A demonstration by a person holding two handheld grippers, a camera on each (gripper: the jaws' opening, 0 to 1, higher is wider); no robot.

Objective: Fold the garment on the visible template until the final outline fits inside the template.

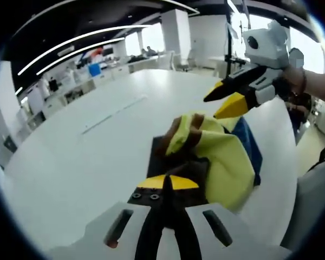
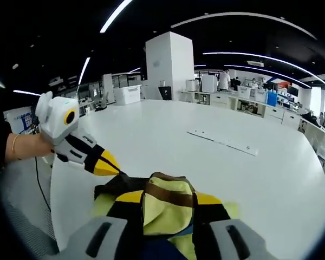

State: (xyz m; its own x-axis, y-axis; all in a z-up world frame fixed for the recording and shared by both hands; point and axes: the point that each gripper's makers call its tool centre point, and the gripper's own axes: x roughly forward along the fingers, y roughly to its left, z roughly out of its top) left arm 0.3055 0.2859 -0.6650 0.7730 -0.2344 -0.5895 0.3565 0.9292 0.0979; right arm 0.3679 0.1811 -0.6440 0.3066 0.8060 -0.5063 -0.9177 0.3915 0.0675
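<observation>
A bunched garment [image 1: 227,162] of yellow cloth with brown bands and a blue part lies on the white table [image 1: 86,162]. In the left gripper view my left gripper [image 1: 168,183] is shut on the garment's dark brown edge at the near side. My right gripper [image 1: 212,107] comes in from the upper right, held by a hand, its jaws apart just over the garment's far end. In the right gripper view the garment [image 2: 168,208] is heaped between the spread jaws of my right gripper [image 2: 169,197]. My left gripper [image 2: 112,168] enters from the left, pinching the dark edge.
A thin pale strip [image 2: 222,142] lies flat on the table beyond the garment. A white pillar [image 2: 169,67] and desks with equipment stand far behind. A person's sleeve [image 1: 314,200] is at the right edge of the left gripper view.
</observation>
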